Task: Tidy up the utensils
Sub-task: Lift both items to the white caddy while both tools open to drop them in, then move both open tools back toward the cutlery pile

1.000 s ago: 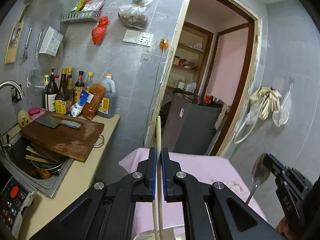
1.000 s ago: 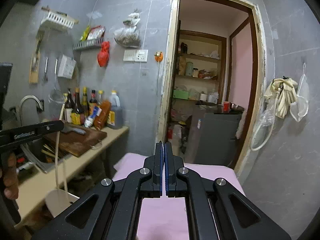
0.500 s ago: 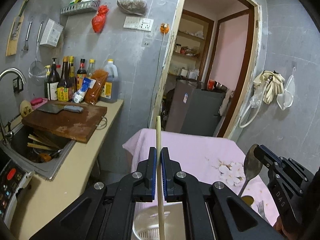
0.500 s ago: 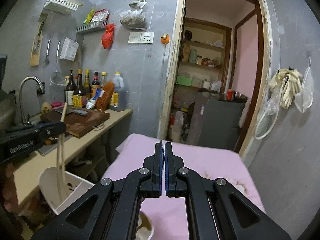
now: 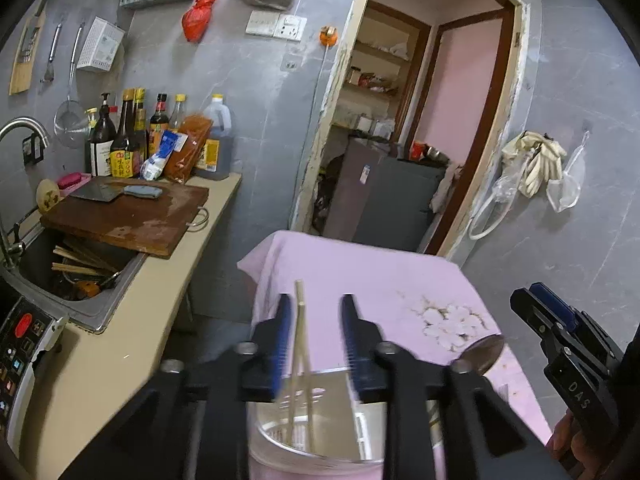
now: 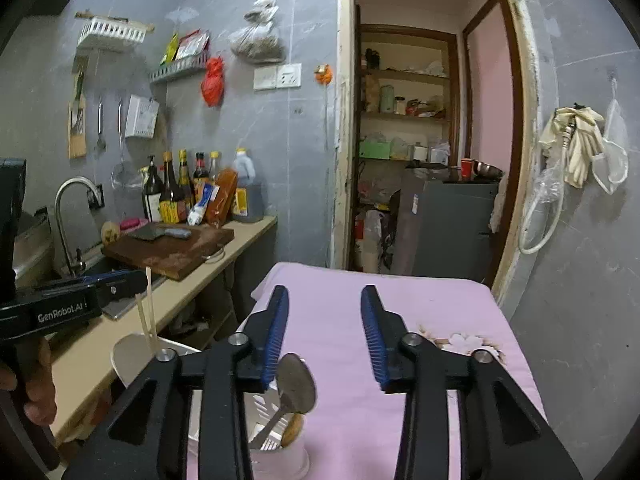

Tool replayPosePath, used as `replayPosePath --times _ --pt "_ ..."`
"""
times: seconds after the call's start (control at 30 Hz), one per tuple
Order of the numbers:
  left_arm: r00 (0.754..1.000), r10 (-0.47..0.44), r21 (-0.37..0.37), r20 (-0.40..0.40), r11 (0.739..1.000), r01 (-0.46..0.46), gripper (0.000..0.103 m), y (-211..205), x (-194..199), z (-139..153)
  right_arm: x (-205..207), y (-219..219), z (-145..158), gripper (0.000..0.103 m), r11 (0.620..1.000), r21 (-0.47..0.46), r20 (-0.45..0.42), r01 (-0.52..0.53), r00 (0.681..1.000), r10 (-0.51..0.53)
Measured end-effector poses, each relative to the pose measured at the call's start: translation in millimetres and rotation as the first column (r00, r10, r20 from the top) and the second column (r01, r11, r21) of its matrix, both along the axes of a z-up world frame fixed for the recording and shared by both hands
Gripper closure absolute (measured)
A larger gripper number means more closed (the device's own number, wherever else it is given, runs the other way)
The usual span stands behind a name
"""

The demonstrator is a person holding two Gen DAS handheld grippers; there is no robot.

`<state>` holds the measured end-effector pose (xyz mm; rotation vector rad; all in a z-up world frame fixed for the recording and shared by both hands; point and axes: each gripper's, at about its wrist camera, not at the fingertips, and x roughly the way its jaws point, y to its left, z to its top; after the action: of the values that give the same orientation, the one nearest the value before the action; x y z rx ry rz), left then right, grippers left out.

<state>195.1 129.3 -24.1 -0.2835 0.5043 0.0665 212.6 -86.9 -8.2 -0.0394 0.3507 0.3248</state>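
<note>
Now "GenRobot.AI" on L tongs (image 6: pixel 136 280), "DAS" on R (image 5: pixel 536 308). Both wide, empty; chopsticks (image 5: pixel 300 344) betw L fingers, spoon (image 6: pixel 296 384) below R.

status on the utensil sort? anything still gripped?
Done: chopsticks stand in the white holder; metal spoon sits in its own cup. In hand: nothing, left gripper and right gripper both open. Left: none visible on the pink tablecloth.

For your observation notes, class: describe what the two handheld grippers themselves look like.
Both the left gripper and right gripper are black angular linkages with silver pivot bolts and ribbed blue finger pads. Side views show white lettering: "GenRobot.AI" on the left, "DAS" on the right.
</note>
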Motion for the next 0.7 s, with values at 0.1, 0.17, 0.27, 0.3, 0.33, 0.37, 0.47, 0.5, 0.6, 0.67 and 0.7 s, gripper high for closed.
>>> replayPosePath --times 0.1,0.17,0.27,0.3,0.33,0.37,0.47,0.5,0.6,0.67,0.7 --pt "0.999 0.001 -0.015 0.045 1.000 0.000 0.050 -6.3 -7.2 7.4 -5.6 -15.3 7.7 0.056 1.000 0.025 0.006 0.017 1.000 -0.018" --pt "0.998 -0.002 -0.011 0.060 1.000 0.003 0.044 -14.3 -10.6 12.1 -10.8 -28.2 13.3 0.047 0.998 0.052 0.011 0.031 0.999 -0.032" --pt "0.996 -0.001 -0.003 0.092 1.000 0.001 0.026 -28.2 -16.8 18.6 -18.8 -48.2 18.7 0.029 0.994 0.094 0.017 0.049 0.999 -0.051" --pt "0.995 -0.001 -0.003 0.104 1.000 0.001 0.021 -33.1 -19.6 20.3 -22.4 -56.5 19.7 0.025 0.993 0.109 0.019 0.054 0.998 -0.056" --pt "0.993 -0.003 -0.001 0.117 1.000 0.003 0.017 -40.1 -22.5 22.1 -25.2 -63.3 20.6 0.020 0.991 0.121 0.019 0.057 0.998 -0.060" --pt "0.992 -0.006 0.001 0.123 1.000 0.006 0.015 -44.6 -24.4 23.1 -27.7 -69.0 20.9 0.017 0.990 0.130 0.017 0.060 0.998 -0.063" --pt "0.990 -0.024 0.019 0.138 1.000 0.022 0.010 -63.9 -29.5 24.7 -35.9 -91.1 19.2 0.012 0.986 0.144 0.004 0.082 0.997 -0.083" --pt "0.990 -0.031 0.024 0.141 0.999 0.028 0.008 -68.9 -30.6 24.7 -38.6 -96.9 18.2 0.011 0.985 0.147 0.003 0.086 0.996 -0.088" --pt "0.987 -0.055 0.049 0.153 0.998 0.048 0.005 -90.7 -36.9 24.9 -48.1 -118.7 14.9 0.007 0.983 0.149 0.005 0.105 0.994 -0.106" --pt "0.985 -0.065 0.059 0.160 0.997 0.056 0.005 -102.6 -40.6 24.8 -53.2 -133.0 12.6 0.005 0.982 0.151 0.001 0.112 0.994 -0.114" --pt "0.984 -0.070 0.065 0.163 0.996 0.060 0.005 -108.9 -42.9 24.9 -54.7 -136.9 12.9 0.005 0.982 0.149 0.000 0.116 0.993 -0.117"
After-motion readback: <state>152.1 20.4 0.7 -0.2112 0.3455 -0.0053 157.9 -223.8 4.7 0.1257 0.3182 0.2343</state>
